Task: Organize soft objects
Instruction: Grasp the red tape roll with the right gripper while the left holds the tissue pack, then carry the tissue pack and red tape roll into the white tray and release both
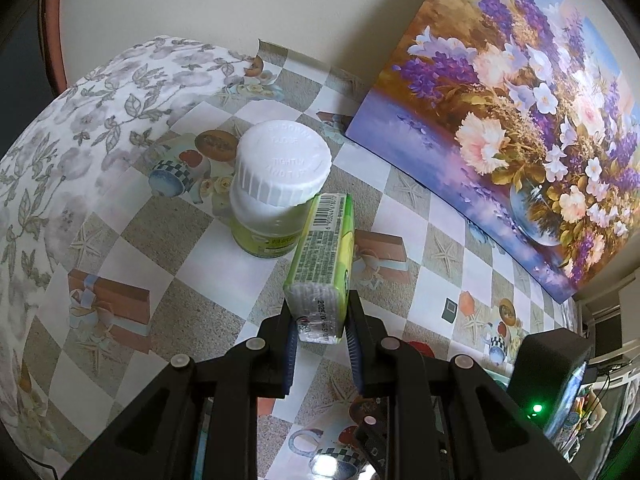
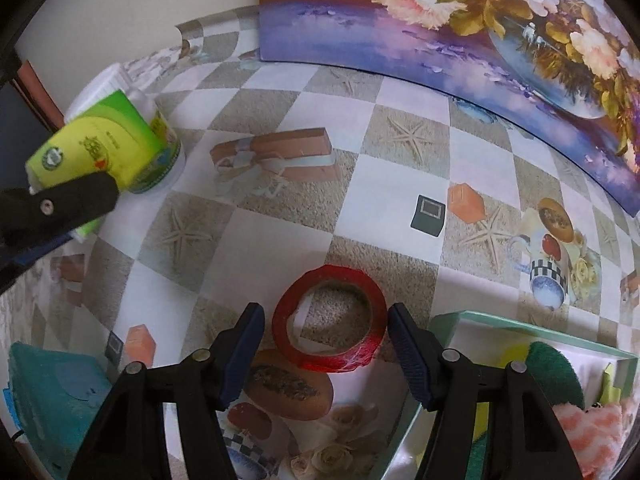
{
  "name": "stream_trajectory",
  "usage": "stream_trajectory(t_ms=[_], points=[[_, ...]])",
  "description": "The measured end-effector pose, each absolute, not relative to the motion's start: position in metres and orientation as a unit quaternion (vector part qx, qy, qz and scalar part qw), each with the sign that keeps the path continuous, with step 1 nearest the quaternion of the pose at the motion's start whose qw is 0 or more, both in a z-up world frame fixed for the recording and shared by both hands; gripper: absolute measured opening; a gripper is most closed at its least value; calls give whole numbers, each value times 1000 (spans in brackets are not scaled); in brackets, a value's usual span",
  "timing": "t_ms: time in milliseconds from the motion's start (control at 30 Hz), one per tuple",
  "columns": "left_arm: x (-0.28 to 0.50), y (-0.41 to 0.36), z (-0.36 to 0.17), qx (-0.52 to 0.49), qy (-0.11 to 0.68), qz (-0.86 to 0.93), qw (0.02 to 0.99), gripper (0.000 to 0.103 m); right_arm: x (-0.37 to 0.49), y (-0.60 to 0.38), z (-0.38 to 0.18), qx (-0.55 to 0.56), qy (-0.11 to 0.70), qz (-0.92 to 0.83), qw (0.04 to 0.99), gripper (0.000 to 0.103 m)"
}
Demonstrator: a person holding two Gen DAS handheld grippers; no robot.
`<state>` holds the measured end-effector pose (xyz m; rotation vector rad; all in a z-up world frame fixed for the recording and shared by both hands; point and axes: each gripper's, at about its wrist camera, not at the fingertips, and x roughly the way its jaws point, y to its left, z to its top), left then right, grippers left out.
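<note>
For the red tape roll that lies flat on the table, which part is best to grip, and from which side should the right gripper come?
Come from straight above. The red tape roll lies flat with its hole facing up, so its curved outer wall is exposed on both sides. The open right gripper already straddles it; closing across the full width on the outer wall seems the surest hold.
</note>
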<state>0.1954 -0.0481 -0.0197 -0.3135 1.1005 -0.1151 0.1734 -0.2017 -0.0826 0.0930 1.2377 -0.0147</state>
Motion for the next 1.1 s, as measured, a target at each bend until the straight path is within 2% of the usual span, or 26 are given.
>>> stream_trajectory(t_ms=[67, 233, 500, 900, 1100], points=[[196, -49, -20, -148, 521, -54, 839, 23, 173, -201, -82, 38, 579, -10, 814, 60], [195, -49, -22, -148, 524, -54, 837, 23, 169, -208, -80, 57, 579, -7, 814, 58], [183, -57, -3, -137, 512, -69, 845, 23, 147, -218, -44, 71, 561, -8, 825, 58], [121, -76, 41, -117, 479, -122, 861, 23, 84, -246, 34, 91, 521, -36, 848, 58], [92, -90, 56, -117, 462, -159, 864, 23, 40, -274, 47, 118, 507, -64, 851, 58]])
